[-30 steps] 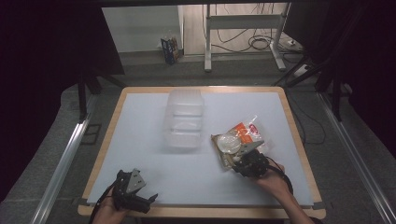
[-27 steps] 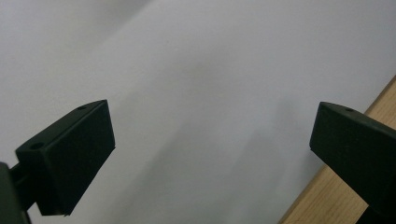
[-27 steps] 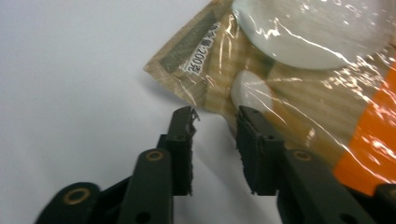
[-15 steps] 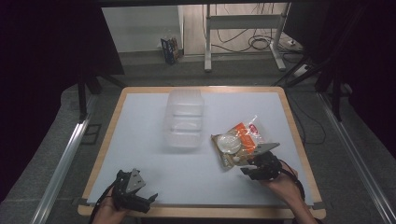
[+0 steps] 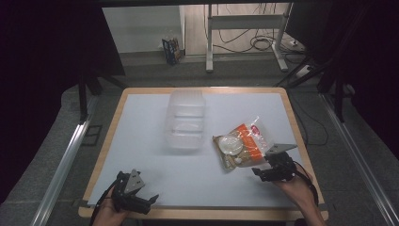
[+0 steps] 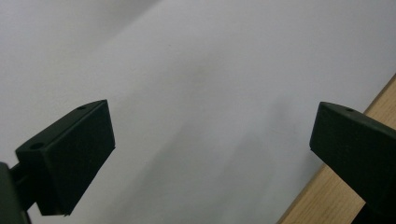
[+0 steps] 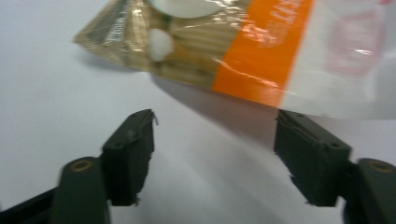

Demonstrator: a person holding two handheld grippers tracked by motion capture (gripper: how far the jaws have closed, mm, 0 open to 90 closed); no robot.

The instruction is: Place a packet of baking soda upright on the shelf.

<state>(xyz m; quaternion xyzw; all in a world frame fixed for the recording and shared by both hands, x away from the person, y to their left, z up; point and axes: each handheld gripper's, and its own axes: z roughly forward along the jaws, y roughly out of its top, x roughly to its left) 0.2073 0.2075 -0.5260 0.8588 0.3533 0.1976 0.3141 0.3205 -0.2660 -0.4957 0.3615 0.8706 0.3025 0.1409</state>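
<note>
Now lying near the table's right edge, the light, crinkly, slippery packet is best pinched at a flat corner, with both the right gripper's just-opened jaws and the left gripper's apart and empty.

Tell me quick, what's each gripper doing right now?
Left gripper: open, holding nothing.
Right gripper: jaws just opened, nothing between them, snack bag lies just ahead.

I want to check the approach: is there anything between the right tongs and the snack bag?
Nothing visible. The right tongs, just opening, are empty; bare white table lies between them and the snack bag just ahead.
</note>
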